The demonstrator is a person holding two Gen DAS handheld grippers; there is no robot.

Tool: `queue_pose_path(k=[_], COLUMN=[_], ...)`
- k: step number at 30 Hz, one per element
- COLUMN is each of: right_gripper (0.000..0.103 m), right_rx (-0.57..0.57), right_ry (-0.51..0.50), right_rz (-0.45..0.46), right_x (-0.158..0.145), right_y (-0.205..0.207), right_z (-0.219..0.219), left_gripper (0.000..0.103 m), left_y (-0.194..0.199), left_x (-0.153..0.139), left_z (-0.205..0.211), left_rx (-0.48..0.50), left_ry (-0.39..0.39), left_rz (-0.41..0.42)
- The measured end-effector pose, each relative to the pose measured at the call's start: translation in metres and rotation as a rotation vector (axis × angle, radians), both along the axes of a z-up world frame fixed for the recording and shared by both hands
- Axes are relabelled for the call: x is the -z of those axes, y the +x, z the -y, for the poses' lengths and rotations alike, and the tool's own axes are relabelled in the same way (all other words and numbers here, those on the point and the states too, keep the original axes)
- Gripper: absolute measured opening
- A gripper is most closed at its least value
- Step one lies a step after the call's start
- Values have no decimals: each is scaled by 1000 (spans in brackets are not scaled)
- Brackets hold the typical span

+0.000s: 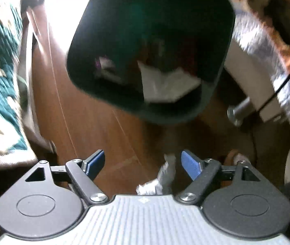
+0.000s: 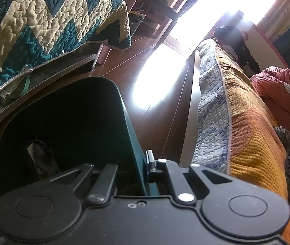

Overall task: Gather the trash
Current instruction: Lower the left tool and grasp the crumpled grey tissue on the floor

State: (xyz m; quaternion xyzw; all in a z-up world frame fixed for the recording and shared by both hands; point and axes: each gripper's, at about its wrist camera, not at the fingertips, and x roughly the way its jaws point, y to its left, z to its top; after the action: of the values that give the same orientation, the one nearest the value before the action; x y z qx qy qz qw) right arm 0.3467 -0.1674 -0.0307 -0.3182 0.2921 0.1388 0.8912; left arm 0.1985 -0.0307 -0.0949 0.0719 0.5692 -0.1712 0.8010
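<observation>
Bin [image 1: 151,30], white paper [image 1: 165,85] inside, rim clamped

Strong daylight enters from the far end of the room and burns out to white glare on the wooden floor [image 2: 157,75]. The dark bin [image 1: 151,47] interior is underexposed. The left wrist view is motion-blurred; both views bow strongly at their edges.

We see our left black two-finger claw [image 1: 143,164] pointing steeply down, its blue-padded fingers [image 1: 192,164] spread wide, gripping nothing. Our right black claw [image 2: 143,169] angles downward, its jaws pinched together.
</observation>
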Motion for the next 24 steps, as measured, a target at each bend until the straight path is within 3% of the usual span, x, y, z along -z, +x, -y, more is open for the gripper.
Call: queue_pose_path(k=[6,16,19,22,24], right_gripper=[8,7,7,7,7], right_rx=[2,27,37,44,46], right_ry=[3,14,11,5,5], right_rz=[2,-11,-21,-28,-30], right_x=[-1,2,6,10,11], right_y=[2,9,11,11,11], right_z=[-1,7,10,14,14], left_gripper=[82,82,82,81,68], left_y=[-7,0,2,-3,-5], left_x=[71,166,187,195,197], left_z=[24,68,73,81,84], left_rx=[62,145,141,198,216], left_ry=[48,121,164,186,193], left_rz=[-114,-185,-216,-206,-207])
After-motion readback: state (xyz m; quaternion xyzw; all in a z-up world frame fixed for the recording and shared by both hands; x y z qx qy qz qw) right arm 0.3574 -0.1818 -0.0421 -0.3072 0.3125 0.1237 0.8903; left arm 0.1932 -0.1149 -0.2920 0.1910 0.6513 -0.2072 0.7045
